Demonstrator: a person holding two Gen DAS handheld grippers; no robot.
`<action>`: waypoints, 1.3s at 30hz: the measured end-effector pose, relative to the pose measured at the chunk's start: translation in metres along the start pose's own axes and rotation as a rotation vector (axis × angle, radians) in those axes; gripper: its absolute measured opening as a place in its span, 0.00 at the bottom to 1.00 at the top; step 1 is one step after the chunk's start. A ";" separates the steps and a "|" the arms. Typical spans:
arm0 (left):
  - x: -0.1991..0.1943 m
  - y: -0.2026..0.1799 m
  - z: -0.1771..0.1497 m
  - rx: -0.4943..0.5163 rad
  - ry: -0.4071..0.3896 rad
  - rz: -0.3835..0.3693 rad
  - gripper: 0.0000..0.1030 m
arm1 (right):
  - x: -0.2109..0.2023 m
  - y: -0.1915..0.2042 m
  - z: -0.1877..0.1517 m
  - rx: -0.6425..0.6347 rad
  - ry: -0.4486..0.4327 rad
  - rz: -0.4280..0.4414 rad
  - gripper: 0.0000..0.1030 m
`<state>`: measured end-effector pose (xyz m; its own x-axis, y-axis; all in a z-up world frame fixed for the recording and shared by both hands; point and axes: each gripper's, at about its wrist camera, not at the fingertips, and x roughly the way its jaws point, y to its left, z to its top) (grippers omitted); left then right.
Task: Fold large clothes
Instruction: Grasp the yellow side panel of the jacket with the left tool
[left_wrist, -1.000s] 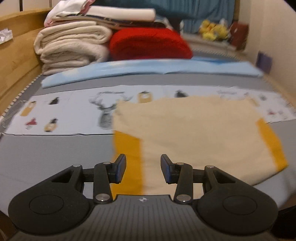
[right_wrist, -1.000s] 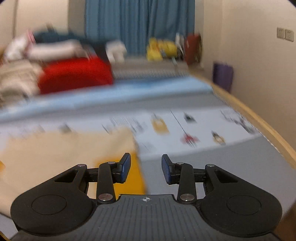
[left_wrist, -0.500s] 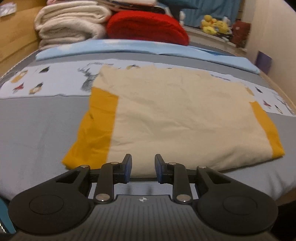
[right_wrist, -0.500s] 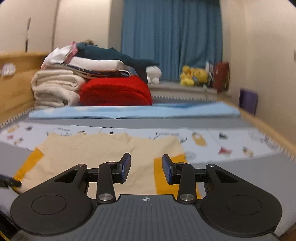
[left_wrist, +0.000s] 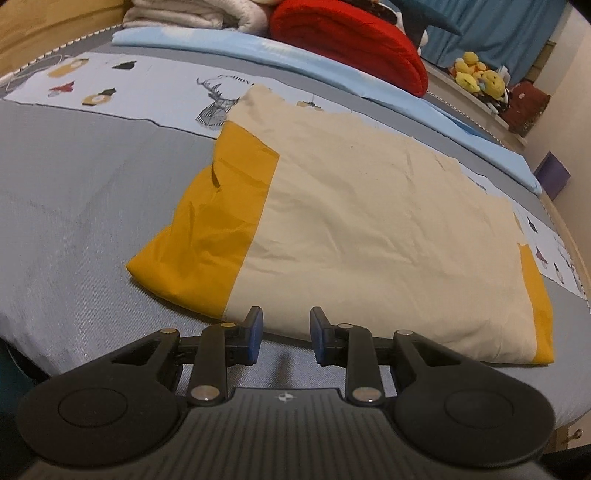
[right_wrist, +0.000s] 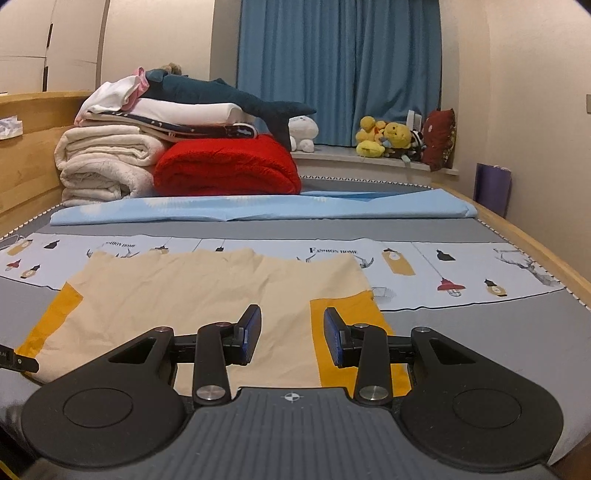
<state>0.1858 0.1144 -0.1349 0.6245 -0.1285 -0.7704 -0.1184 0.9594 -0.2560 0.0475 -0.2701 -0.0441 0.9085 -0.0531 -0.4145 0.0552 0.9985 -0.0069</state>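
Jaws standing apart on both: left gripper (left_wrist: 283, 334) and right gripper (right_wrist: 291, 336) are hovering over the near hem of the cream, mustard-banded cloth (left_wrist: 369, 229) lying flat on the grey bed (left_wrist: 74, 206). Advise pinching both near corners evenly.

Folded garment (right_wrist: 207, 295) lies flat on bed (right_wrist: 498, 332), near front edge. Left hand-held gripper (left_wrist: 286, 336) at near edge of garment, toward its left part; right hand-held gripper (right_wrist: 291, 334) over its right part. Behind garment: printed sheet strip (right_wrist: 461, 266) across bed, then folded sheet (right_wrist: 258, 210). Behind that, at headboard side: rolled blanket (right_wrist: 225, 166), folded towels (right_wrist: 103, 162) left of it, plush shark (right_wrist: 221, 96) on top of pile. Plush toys (right_wrist: 384, 140) on window ledge behind, at right.
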 end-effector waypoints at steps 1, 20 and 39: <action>0.001 0.001 0.000 -0.009 0.003 -0.003 0.30 | 0.000 -0.001 0.000 0.000 0.004 0.003 0.38; 0.034 0.062 -0.008 -0.547 0.113 -0.096 0.58 | 0.007 -0.006 0.001 0.035 0.045 0.057 0.38; 0.051 0.069 -0.018 -0.764 -0.151 -0.128 0.60 | 0.019 -0.001 0.001 0.059 0.085 0.088 0.38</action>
<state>0.1956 0.1696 -0.2022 0.7608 -0.1384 -0.6341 -0.5018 0.4941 -0.7099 0.0651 -0.2724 -0.0508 0.8727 0.0392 -0.4867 0.0030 0.9963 0.0856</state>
